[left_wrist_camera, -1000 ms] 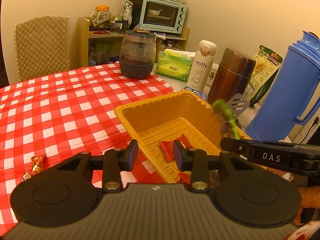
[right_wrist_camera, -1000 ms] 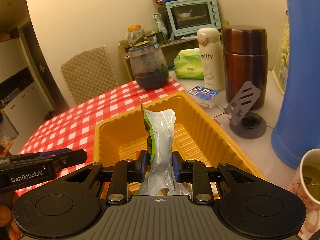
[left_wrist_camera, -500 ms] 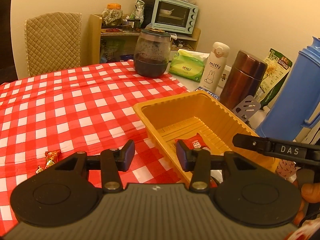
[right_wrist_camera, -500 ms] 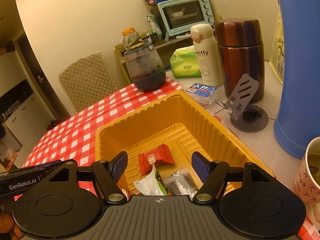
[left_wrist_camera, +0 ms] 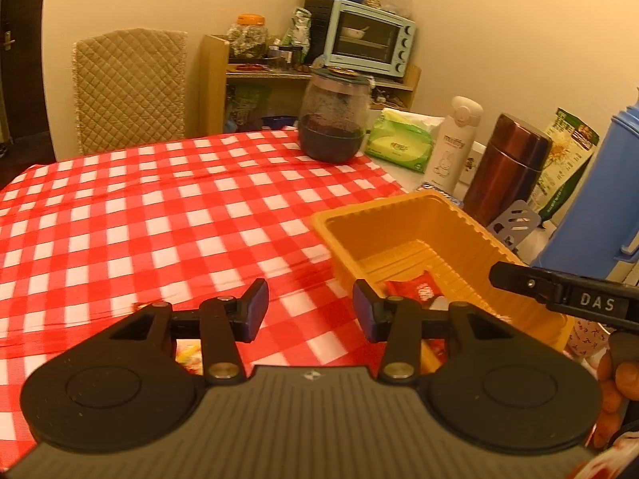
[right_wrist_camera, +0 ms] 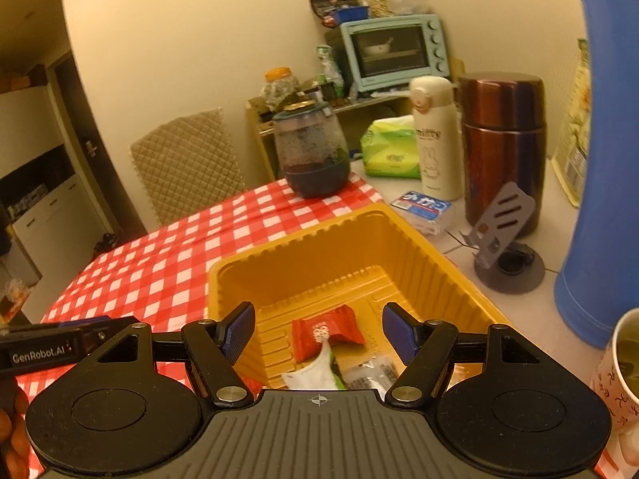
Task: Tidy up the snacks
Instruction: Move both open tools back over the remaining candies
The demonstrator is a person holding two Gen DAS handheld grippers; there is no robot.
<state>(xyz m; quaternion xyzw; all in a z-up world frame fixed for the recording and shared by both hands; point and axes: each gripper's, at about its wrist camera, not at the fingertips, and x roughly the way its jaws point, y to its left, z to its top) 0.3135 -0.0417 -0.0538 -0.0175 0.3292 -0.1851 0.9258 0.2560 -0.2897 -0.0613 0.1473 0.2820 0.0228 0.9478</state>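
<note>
The yellow tray (right_wrist_camera: 419,247) is seen on the table (left_wrist_camera: 159,207), at the edge of the red checked cloth, with its long axis running away from the right wrist camera toward the dark glass jar (right_wrist_camera: 311,151). On its ribbed floor a red snack packet (right_wrist_camera: 325,335) is laid, tilted, with its long axis roughly crosswise to the tray. Just nearer the camera a white and green pouch (right_wrist_camera: 319,371) is found, its narrow end pointing toward the red packet and overlapping it; beside it a clear wrapper with dark print (right_wrist_camera: 371,371) is visible.

The right tongs (right_wrist_camera: 319,331) are held spread wide above the near end of the tray, with nothing between the blue pads. The left tongs (left_wrist_camera: 311,307) are likewise spread and empty, poised over the cloth just left of the tray.

From the left wrist view only the red packet (left_wrist_camera: 415,289) is made out in the tray (left_wrist_camera: 399,215); the pouch and the clear wrapper are hidden there by the tongs. A small wrapped candy (left_wrist_camera: 189,355), partly hidden under the left tongs, is shown on the cloth in that view alone. The paper cup (right_wrist_camera: 623,375) at the right edge and the full depth of the tray are shown only in the right wrist view.
</note>
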